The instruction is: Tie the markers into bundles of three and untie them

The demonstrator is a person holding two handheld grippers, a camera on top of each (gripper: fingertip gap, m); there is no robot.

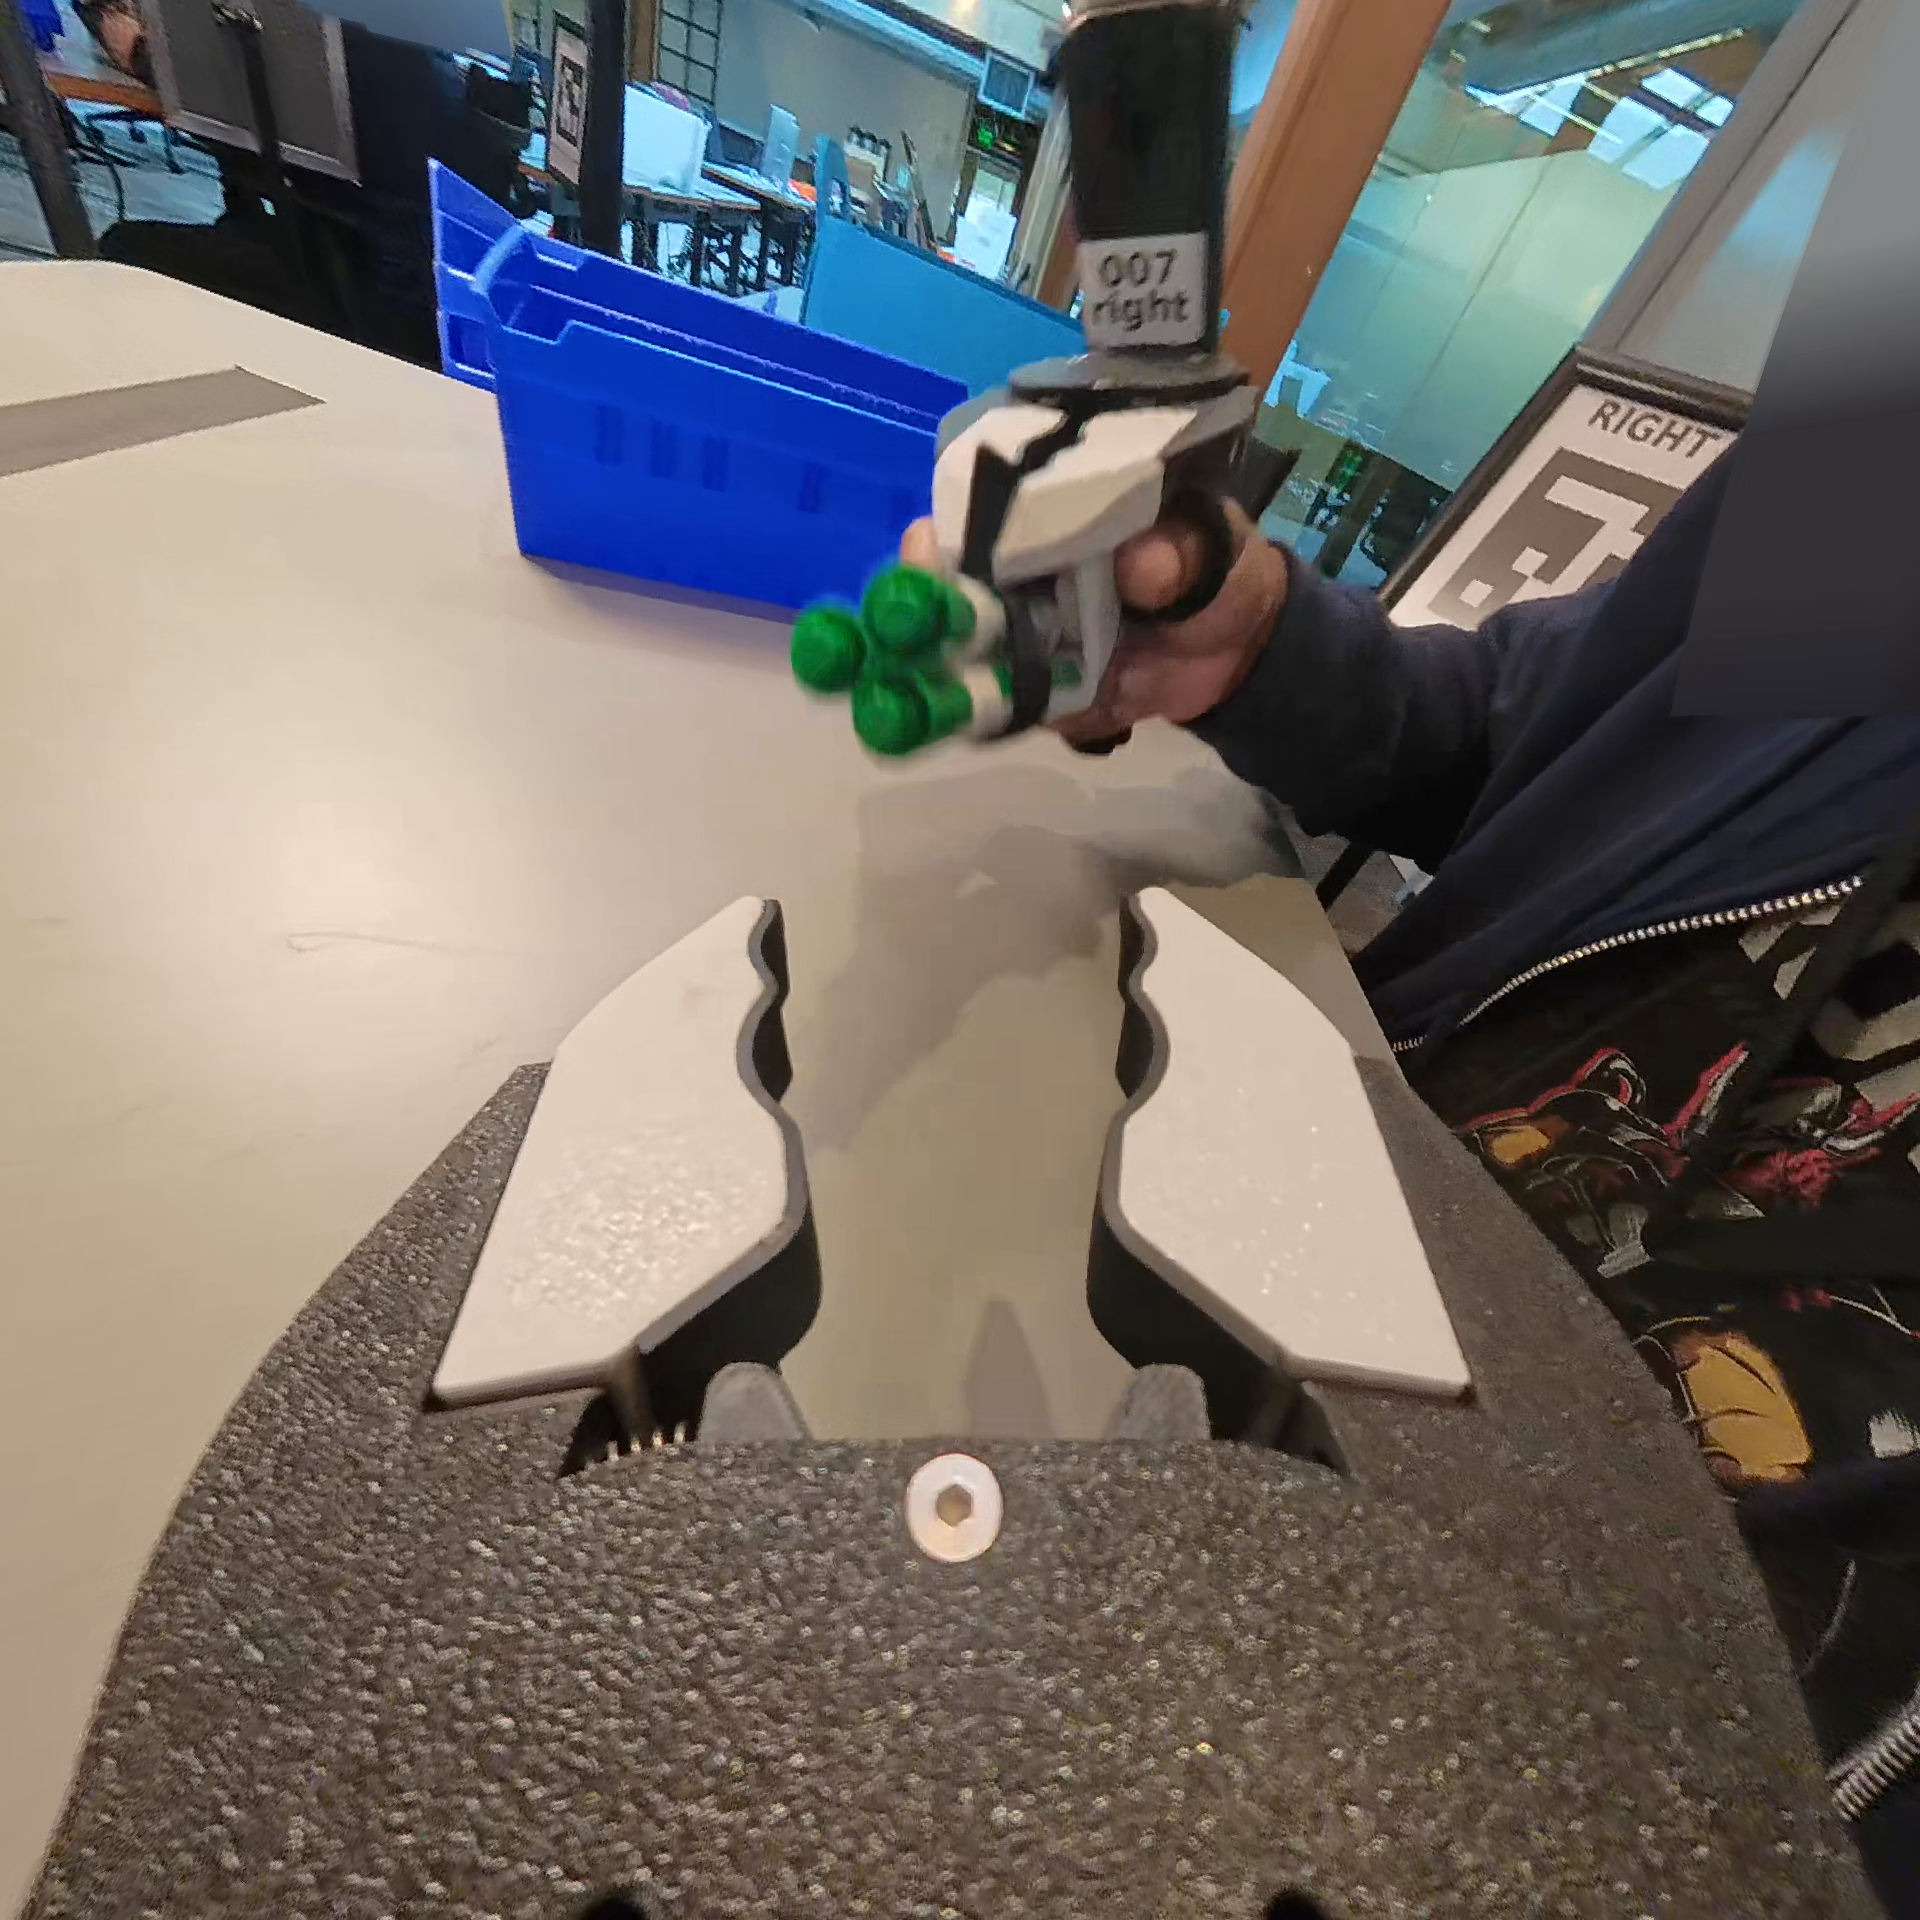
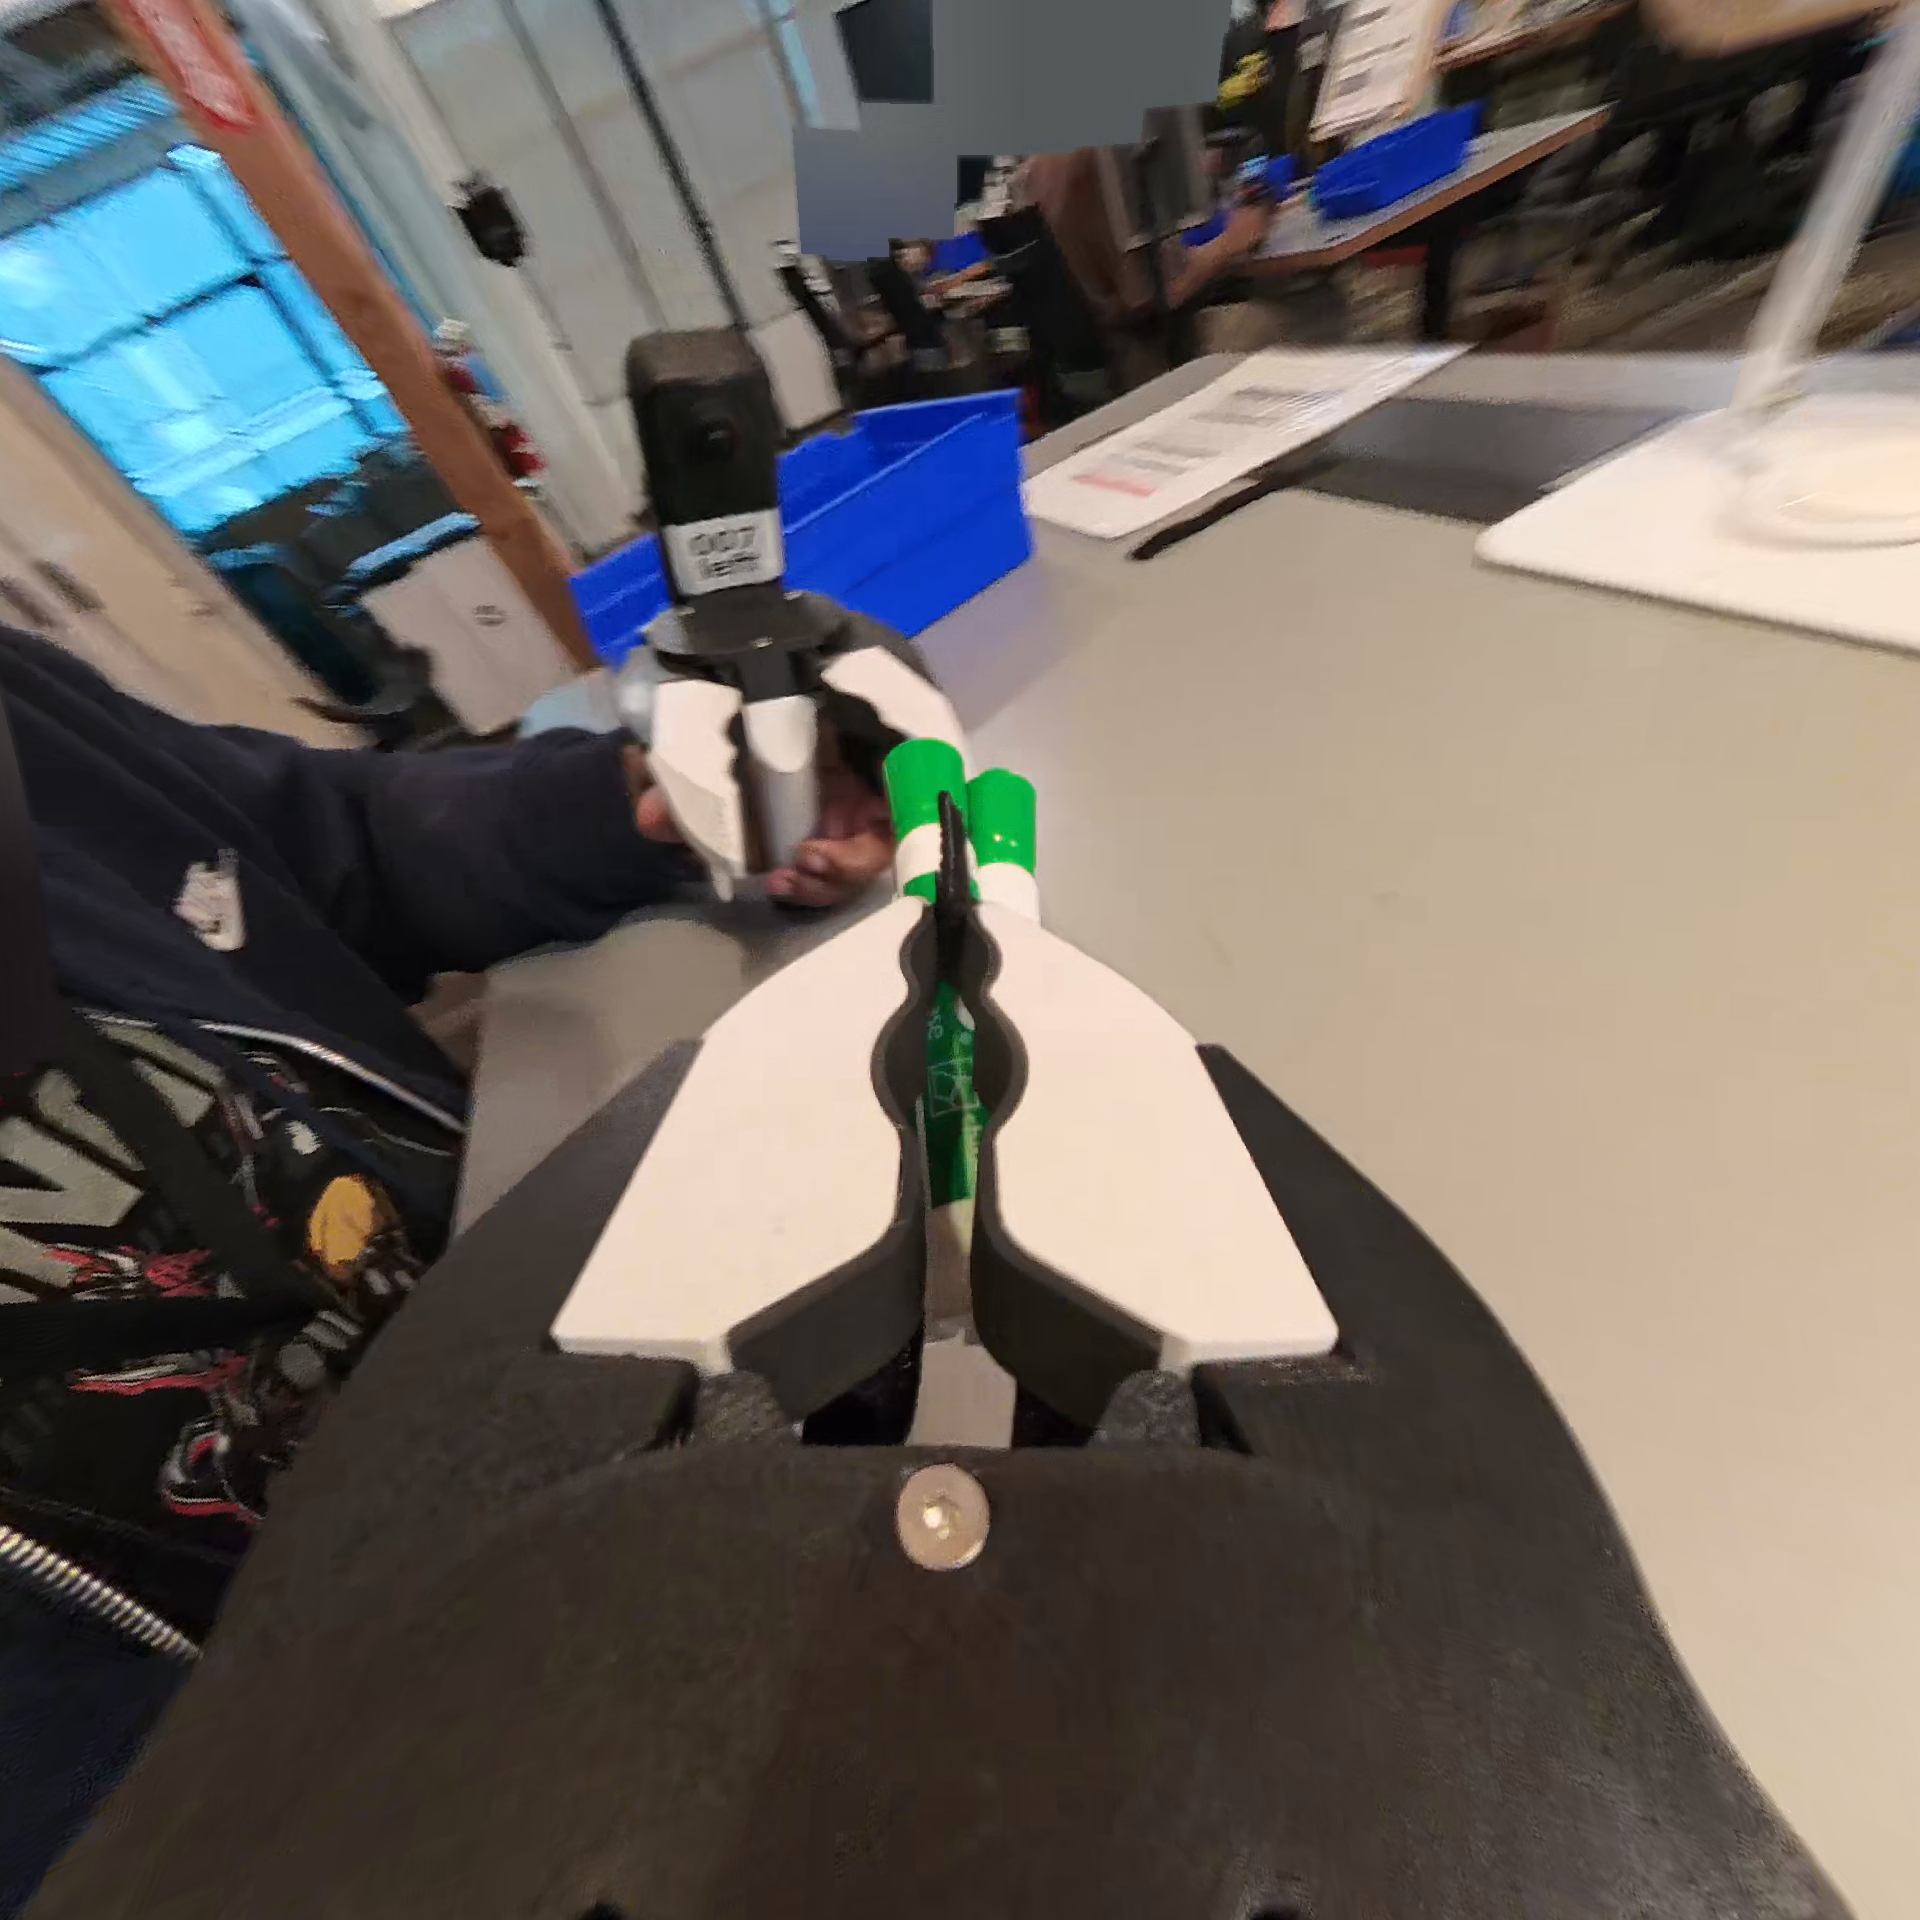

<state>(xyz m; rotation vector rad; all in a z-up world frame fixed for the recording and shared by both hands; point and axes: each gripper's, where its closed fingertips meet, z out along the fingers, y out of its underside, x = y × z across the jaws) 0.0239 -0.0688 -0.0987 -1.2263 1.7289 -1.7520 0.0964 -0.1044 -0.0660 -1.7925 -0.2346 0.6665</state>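
My right gripper (image 2: 951,914) is clamped shut on the black band (image 2: 948,847), so the bundle of green markers (image 1: 894,665) hangs lifted over the table (image 1: 312,831). My left gripper (image 1: 951,935) is wide open, empty, near, probably ready to grab.

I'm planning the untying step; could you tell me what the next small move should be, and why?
Probably bring the open, empty left gripper up to the green markers. The right gripper holds that bundle off the table by its black band, jaws shut, so the caps are free to take.
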